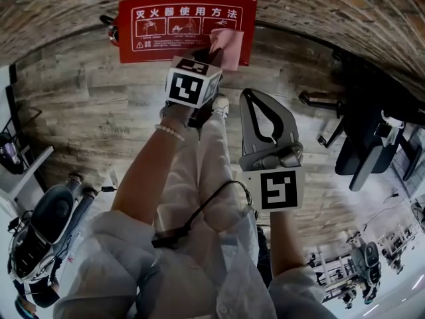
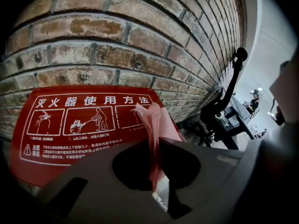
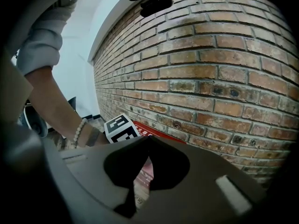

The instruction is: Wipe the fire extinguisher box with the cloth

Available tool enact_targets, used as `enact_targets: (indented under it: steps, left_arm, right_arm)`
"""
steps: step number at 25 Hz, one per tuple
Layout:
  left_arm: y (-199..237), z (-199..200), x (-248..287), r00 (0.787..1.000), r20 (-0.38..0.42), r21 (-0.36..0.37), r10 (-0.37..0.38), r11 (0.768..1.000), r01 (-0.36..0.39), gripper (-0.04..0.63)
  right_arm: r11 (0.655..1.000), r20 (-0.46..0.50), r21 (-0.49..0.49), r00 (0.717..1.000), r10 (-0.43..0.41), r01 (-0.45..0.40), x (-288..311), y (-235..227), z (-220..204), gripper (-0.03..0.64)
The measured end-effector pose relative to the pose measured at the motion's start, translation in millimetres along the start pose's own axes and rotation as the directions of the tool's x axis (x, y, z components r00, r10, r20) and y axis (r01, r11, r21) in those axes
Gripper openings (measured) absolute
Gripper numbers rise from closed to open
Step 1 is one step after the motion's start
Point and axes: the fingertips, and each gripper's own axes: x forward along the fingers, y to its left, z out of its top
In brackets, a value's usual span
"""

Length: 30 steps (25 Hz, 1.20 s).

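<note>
At foot of wall: box. Before box's right end: cloth, between jaws of left gripper. Right of that and nearer the person: right gripper, apart from box. Far right, near wall: chair.

Wall backs the box; the floor left of it lies open. Left tongs and cloth cover its right end, and a chair crowds the right.
</note>
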Motion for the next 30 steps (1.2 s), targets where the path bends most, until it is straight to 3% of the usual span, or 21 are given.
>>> enact_targets:
  steps: [30]
  left_arm:
    - [111.1, -28.9, -71.4, 0.990, 0.036, -0.067, 0.137, 0.989, -0.134, 0.011]
  right_arm:
    - [0.990, -0.006, -0.093, 0.995, 0.101, -0.101, 39.4, 73.3, 26.5, 0.003]
